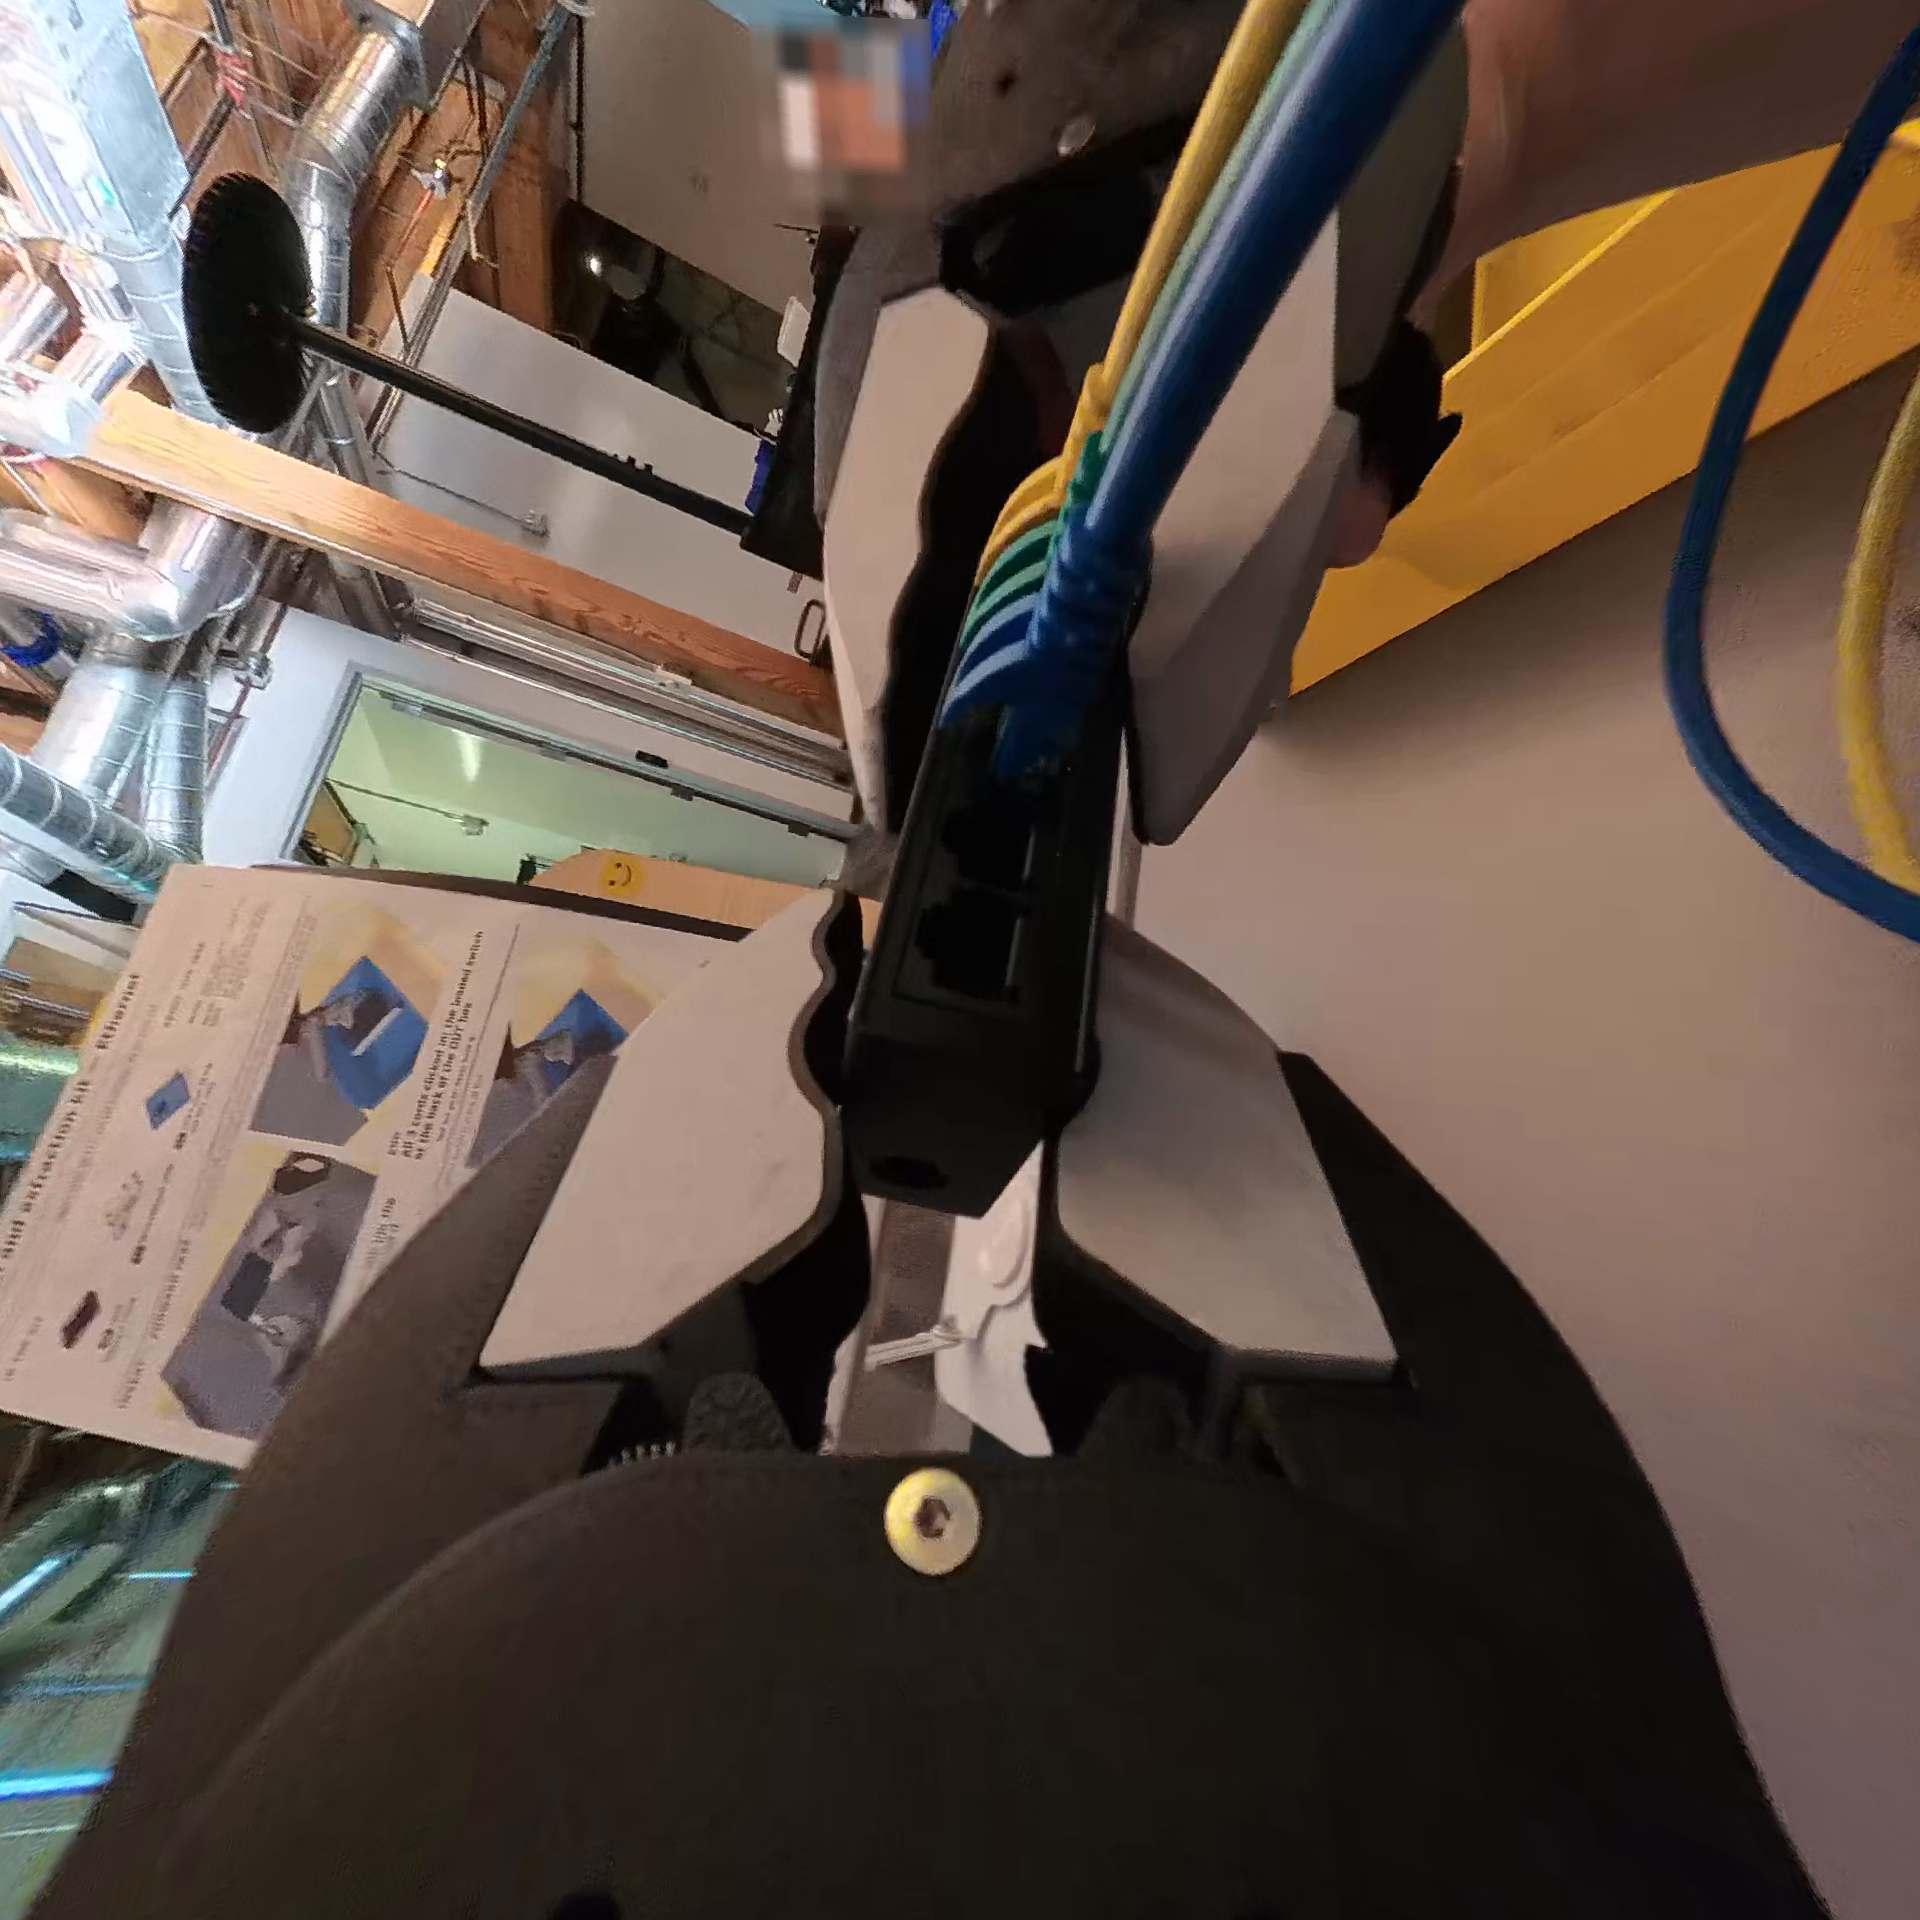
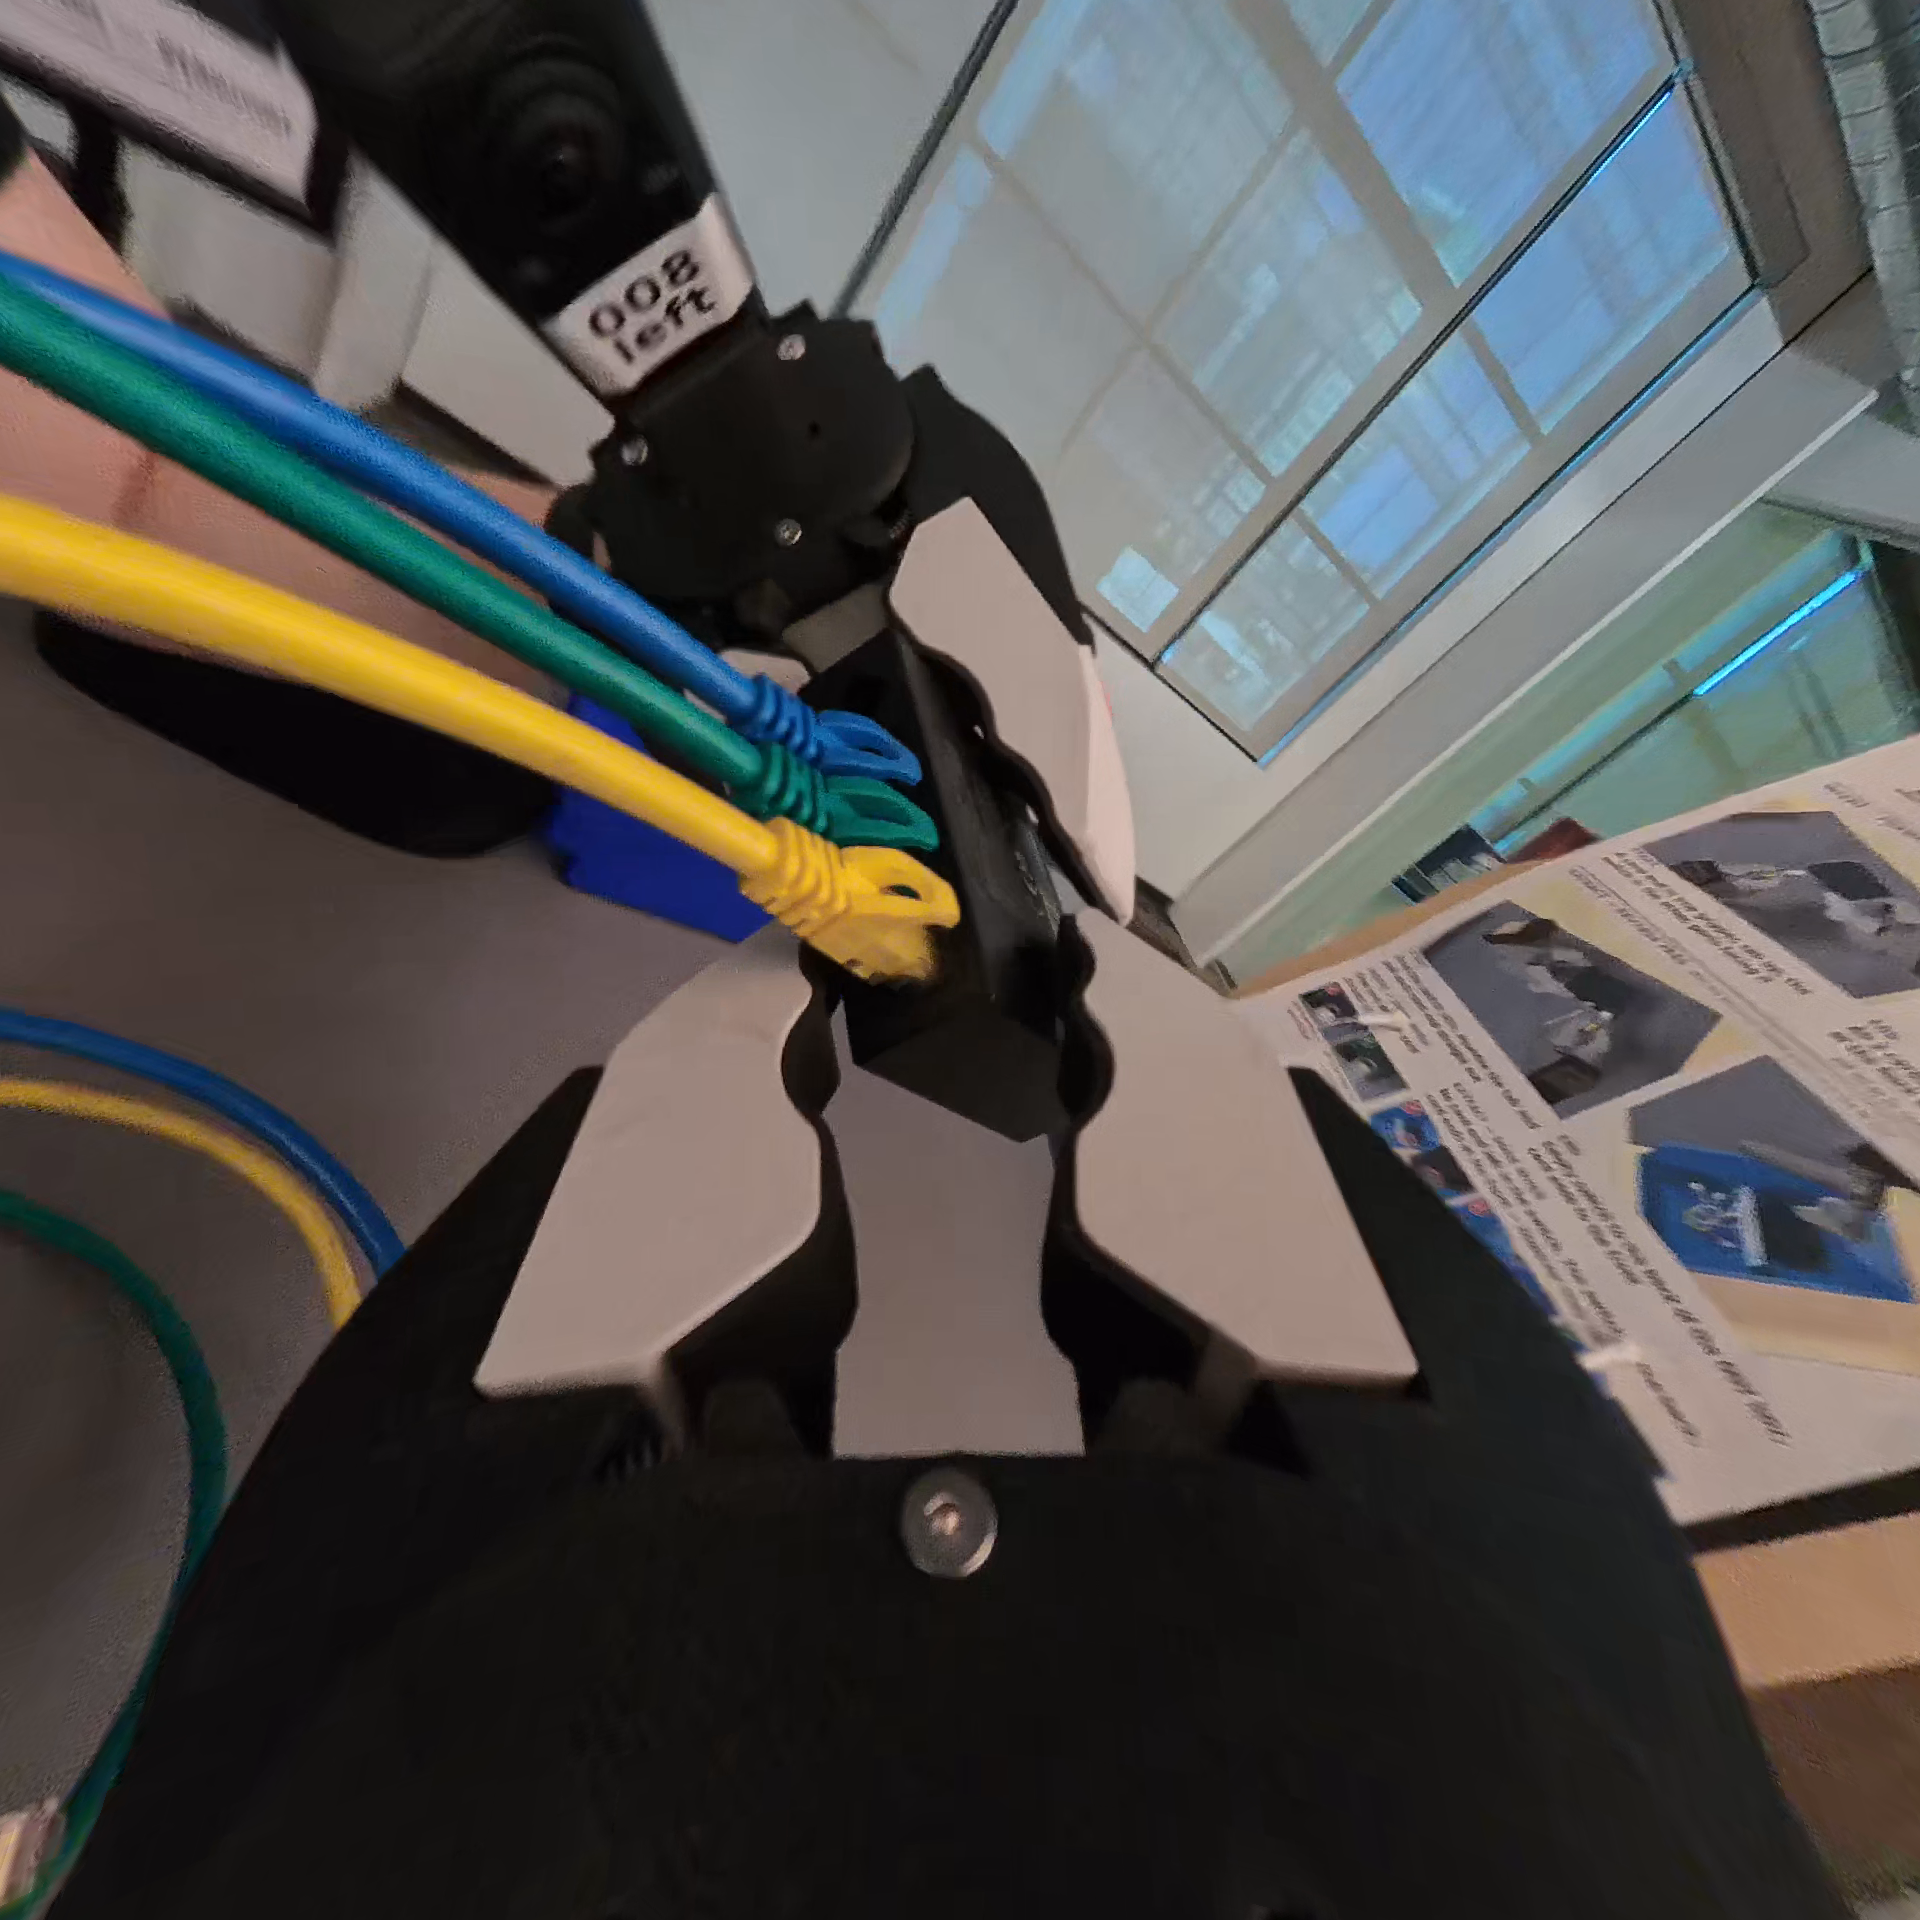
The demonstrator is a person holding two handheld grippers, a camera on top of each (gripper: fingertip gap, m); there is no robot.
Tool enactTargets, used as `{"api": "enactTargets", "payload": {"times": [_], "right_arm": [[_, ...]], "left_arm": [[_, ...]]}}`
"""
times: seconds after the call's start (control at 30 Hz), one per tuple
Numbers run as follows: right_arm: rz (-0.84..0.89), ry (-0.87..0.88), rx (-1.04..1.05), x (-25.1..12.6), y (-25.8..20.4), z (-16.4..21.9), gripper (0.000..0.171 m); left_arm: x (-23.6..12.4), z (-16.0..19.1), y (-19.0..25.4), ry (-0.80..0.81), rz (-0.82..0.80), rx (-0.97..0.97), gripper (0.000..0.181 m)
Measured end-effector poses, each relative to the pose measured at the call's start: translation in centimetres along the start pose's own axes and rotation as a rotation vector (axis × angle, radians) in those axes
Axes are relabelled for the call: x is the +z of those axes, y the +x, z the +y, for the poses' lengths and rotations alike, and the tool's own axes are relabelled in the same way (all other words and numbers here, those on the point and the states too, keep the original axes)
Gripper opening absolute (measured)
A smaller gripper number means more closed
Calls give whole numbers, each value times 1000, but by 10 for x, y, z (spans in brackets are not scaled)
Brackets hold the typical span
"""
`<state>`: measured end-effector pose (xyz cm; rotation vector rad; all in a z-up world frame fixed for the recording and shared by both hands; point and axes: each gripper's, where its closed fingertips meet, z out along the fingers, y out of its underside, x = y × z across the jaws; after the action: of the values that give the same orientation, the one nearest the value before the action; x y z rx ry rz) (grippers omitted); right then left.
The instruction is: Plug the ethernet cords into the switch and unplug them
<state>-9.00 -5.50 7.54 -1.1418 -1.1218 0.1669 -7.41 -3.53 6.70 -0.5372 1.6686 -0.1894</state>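
Cords in three colours sit in the switch (image 2: 997, 914), which both tools hold up off the tabletop (image 2: 260, 956). The right gripper (image 2: 940, 1039) has its fingers (image 2: 686, 1164) clamped on the near end of the black box, and the left gripper (image 1: 940, 1091) has its fingers (image 1: 686, 1132) clamped on the other end.

I think the plugging part is done and pulling out comes next. To do it well, one tool should keep a firm hold on the box while the other lets go, presses a plug's little clip, and pulls straight back.

The yellow cord (image 2: 416, 665), green cord (image 2: 364, 520) and blue cord (image 2: 436, 488) sit side by side, just past the right fingers. Two holes (image 1: 966, 904) nearer the left fingers look empty.
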Motion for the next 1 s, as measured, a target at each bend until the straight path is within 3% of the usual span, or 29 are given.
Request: {"api": "enactTargets", "payload": {"times": [0.07,0.17,0.3,0.37,0.47,0.6,1.0], "right_arm": [[22,-83,-75,2,0,5,37],[107,-162,-199,-1,10,9,35],[194,-125,-270,-3,20,-1,35],[196,-135,-313,1,17,-2,35],[187,-171,-361,9,12,2,35],[203,-239,-433,13,12,11,35],[117,-395,-431,-1,7,24,35]], "left_arm": [[1,7,0,-11,5,-113,38],[-10,10,-12,79,47,-406,61],[-32,-2,-22,318,304,-870,96],[-38,-9,-22,418,430,-1029,100],[-30,2,-15,371,436,-1044,91],[-19,3,-1,321,466,-1013,65],[-4,-1,11,405,471,-1116,65]]}}
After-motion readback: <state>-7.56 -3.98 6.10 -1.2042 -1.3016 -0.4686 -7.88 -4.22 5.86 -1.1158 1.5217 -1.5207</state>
